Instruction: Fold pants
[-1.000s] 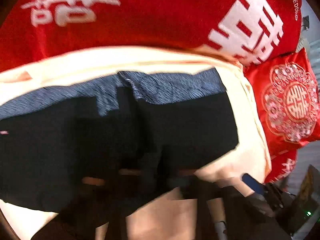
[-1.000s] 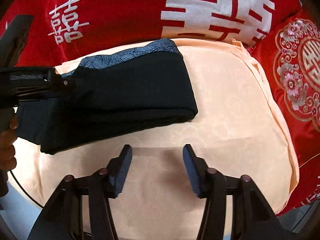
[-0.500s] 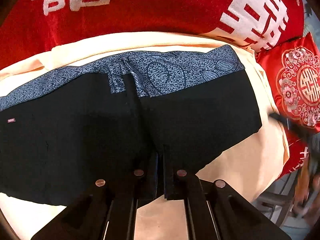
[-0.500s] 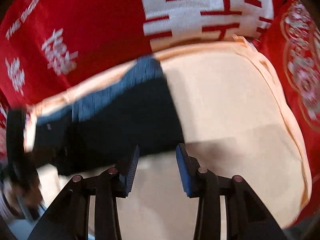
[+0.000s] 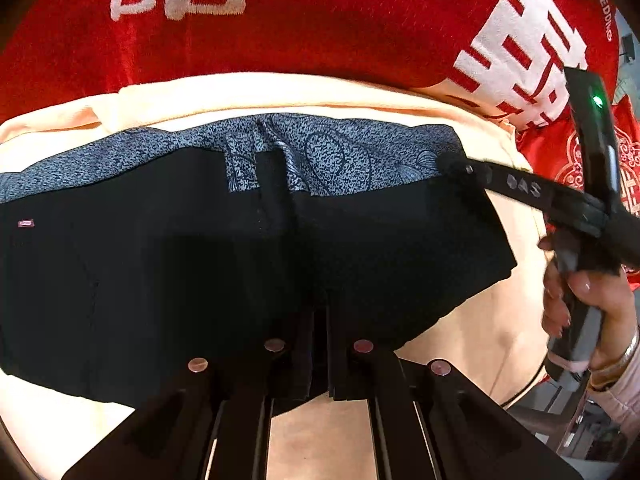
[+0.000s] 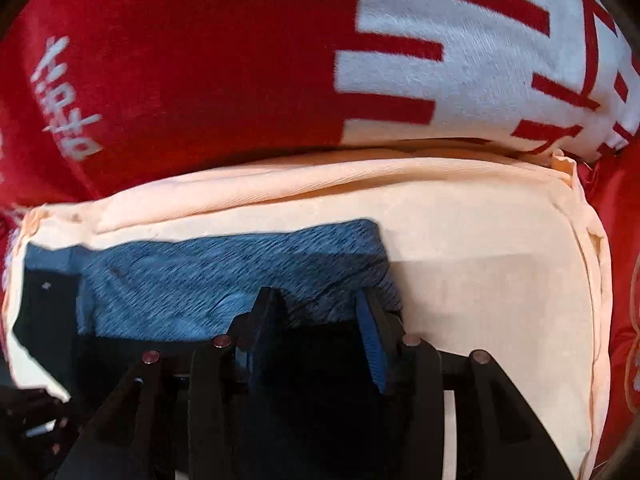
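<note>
Black pants point(image 5: 160, 272) with a blue-grey patterned lining band point(image 5: 340, 156) lie folded on a peach cushion point(image 5: 280, 96). My left gripper point(image 5: 318, 344) is shut on the near edge of the pants. In the right wrist view my right gripper point(image 6: 316, 340) is open, its blue-padded fingers point(image 6: 372, 340) over the pants' right end point(image 6: 224, 280), black cloth between them. From the left wrist view the right gripper's tip point(image 5: 452, 162) touches the pants' far right corner.
A red blanket with white characters point(image 5: 320, 20) covers the back behind the cushion. A red embroidered pillow point(image 5: 580, 160) lies at the right. The person's hand point(image 5: 588, 304) holds the right gripper's handle. The cushion's right part point(image 6: 500, 272) is bare.
The right gripper has moved left and forward from the bare cushion onto the right end of the pants. The left gripper stays shut on the near edge.
</note>
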The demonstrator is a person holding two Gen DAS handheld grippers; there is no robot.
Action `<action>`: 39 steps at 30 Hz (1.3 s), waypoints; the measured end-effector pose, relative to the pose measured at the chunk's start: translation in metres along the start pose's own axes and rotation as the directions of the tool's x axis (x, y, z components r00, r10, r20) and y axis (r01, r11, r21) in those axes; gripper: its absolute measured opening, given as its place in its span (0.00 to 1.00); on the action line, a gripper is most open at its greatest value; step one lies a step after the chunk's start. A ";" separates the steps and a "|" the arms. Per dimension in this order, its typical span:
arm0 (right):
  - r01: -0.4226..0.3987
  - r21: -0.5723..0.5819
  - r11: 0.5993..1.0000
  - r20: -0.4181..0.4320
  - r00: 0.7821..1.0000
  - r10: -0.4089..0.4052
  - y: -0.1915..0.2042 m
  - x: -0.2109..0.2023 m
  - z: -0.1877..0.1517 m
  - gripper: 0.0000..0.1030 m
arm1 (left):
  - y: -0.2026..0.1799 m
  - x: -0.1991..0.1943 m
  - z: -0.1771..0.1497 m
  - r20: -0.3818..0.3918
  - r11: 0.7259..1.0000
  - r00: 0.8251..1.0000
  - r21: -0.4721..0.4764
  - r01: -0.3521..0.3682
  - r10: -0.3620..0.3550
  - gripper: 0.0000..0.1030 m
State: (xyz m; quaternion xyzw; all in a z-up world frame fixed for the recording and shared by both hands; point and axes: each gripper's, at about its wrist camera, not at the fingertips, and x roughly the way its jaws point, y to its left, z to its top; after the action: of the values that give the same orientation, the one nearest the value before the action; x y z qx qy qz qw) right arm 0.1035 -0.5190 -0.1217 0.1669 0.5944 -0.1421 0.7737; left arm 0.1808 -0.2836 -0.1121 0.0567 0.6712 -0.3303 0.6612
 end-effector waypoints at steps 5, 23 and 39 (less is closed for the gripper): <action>-0.058 -0.038 0.998 0.059 0.996 0.060 0.025 -0.037 -0.021 0.45 | 0.013 -0.023 -0.008 0.061 0.998 0.997 -0.042 -0.053 0.056 0.70; -0.152 -0.134 0.979 -0.086 0.986 0.141 0.155 0.017 -0.062 0.39 | 0.119 -0.046 -0.052 -0.047 0.939 0.961 -0.206 -0.276 0.272 0.71; -0.123 -0.230 0.966 -0.128 0.987 0.095 0.189 -0.020 -0.091 0.39 | 0.155 -0.053 -0.060 -0.058 0.915 0.955 -0.275 -0.295 0.290 0.71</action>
State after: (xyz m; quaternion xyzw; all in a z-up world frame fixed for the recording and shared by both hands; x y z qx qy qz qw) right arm 0.0979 -0.3083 -0.1071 0.1139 0.6410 -0.0175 0.7589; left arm 0.2158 -0.1133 -0.1255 0.0645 0.7005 -0.1288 0.6990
